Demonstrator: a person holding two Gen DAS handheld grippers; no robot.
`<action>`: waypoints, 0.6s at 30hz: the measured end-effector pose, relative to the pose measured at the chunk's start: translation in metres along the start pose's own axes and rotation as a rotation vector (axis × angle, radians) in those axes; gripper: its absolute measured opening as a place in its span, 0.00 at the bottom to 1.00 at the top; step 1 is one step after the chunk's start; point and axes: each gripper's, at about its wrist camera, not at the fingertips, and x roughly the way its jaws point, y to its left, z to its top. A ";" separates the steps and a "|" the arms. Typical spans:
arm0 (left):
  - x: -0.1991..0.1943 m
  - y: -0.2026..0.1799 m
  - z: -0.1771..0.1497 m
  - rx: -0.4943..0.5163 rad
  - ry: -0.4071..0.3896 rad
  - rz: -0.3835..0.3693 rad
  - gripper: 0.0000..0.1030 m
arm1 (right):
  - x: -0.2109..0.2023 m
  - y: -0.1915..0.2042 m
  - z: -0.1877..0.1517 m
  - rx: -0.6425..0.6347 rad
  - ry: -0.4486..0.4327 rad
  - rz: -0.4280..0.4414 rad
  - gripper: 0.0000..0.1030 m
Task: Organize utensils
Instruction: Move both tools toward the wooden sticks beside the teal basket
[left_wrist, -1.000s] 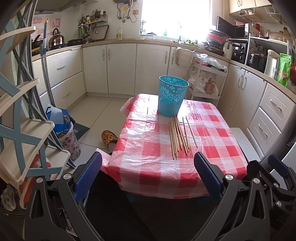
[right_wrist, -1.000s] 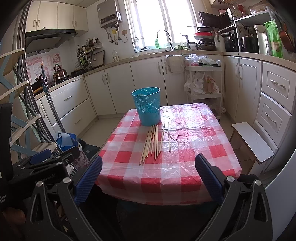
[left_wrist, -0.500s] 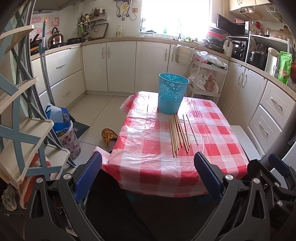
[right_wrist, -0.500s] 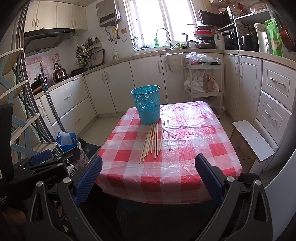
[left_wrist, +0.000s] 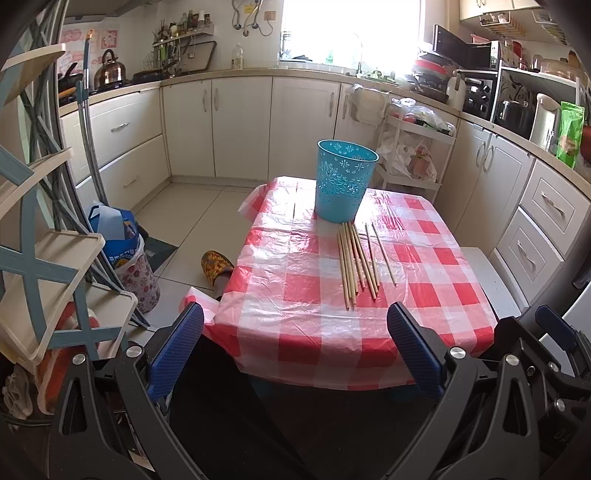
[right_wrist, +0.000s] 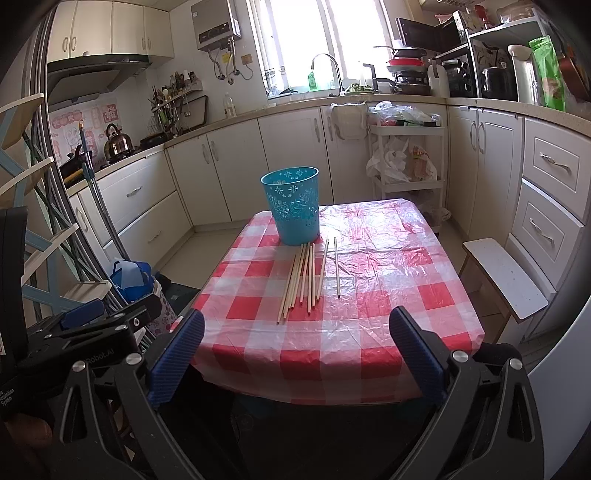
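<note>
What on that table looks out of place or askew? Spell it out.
The wooden chopsticks lie loose on the checked tablecloth, fanned unevenly in front of the blue basket rather than in it; two sit apart to the right. A slipper lies on the floor beside the table.

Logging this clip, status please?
Both grippers, left and right, open, empty, short of table. Chopsticks loose beside blue basket. Path unobstructed.

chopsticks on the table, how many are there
8 chopsticks, as best I can count: six bunched on the checked tablecloth in front of the blue basket, two lying apart to their right. Overlaps may hide another.
</note>
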 end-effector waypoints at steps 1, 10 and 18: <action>0.000 0.000 0.000 0.000 0.000 0.001 0.93 | 0.000 0.000 0.000 0.000 0.000 0.000 0.93; 0.002 0.001 -0.001 -0.001 0.003 0.001 0.93 | 0.000 0.000 0.000 0.000 0.000 -0.001 0.93; 0.008 0.001 -0.004 -0.003 0.022 0.001 0.93 | 0.005 0.001 -0.001 -0.007 0.016 -0.011 0.93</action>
